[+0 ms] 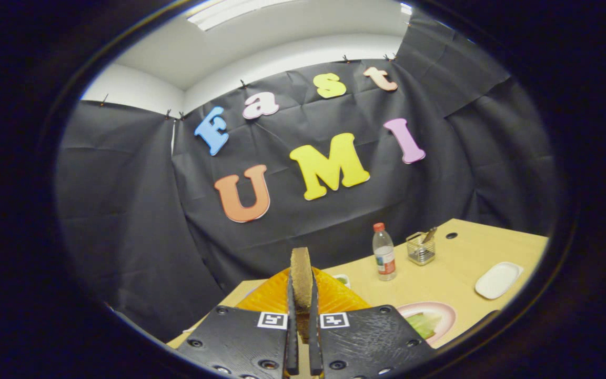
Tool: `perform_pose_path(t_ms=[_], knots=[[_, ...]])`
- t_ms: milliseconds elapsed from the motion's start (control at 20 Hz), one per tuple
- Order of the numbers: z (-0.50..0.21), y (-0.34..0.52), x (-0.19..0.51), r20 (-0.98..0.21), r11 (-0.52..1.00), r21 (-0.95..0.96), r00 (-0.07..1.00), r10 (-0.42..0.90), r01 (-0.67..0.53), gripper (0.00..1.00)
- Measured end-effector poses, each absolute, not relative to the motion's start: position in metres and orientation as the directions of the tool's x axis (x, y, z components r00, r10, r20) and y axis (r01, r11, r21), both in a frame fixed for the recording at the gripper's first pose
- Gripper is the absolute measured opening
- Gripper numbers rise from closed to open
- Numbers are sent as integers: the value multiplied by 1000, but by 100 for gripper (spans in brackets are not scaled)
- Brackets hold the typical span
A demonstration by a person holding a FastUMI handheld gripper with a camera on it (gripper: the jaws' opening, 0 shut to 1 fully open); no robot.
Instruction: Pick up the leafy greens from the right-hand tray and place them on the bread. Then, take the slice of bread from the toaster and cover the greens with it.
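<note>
The slice of bread (301, 273) stands on edge between the two fingers of the gripper (302, 316), its thin side toward the camera and its long axis running straight up from the jaws, which are closed on it, one finger pressing each broad face. The slice is held above the desk (455, 263), its top edge rising against the black cloth wall. Directly behind and below it sits an orange, ribbed thing (334, 297) (most likely the toaster, though the fingers hide much of it). To the right of the fingers a pink plate (447, 310) carries leafy greens (421, 323). Farther off on the desk stand a plastic bottle (384, 258) with a red cap, a small clear container (421, 248) just beside it, and a white tray (497, 280) well apart to the right.
</note>
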State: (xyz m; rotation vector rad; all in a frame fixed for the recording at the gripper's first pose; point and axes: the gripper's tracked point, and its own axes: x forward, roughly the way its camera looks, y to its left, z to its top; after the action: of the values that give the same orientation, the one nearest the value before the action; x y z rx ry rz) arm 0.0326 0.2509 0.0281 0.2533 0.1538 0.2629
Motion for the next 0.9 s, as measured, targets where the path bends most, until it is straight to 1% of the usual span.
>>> perform_pose_path(t_ms=[400, 600, 900], knots=[[-60, 179, 69, -276, 961, 249, 943, 186, -117, 8], [-105, 179, 76, -368, 947, 306, 905, 215, -101, 8], [-127, 175, 76, -388, 951, 295, 899, 205, -89, 8]])
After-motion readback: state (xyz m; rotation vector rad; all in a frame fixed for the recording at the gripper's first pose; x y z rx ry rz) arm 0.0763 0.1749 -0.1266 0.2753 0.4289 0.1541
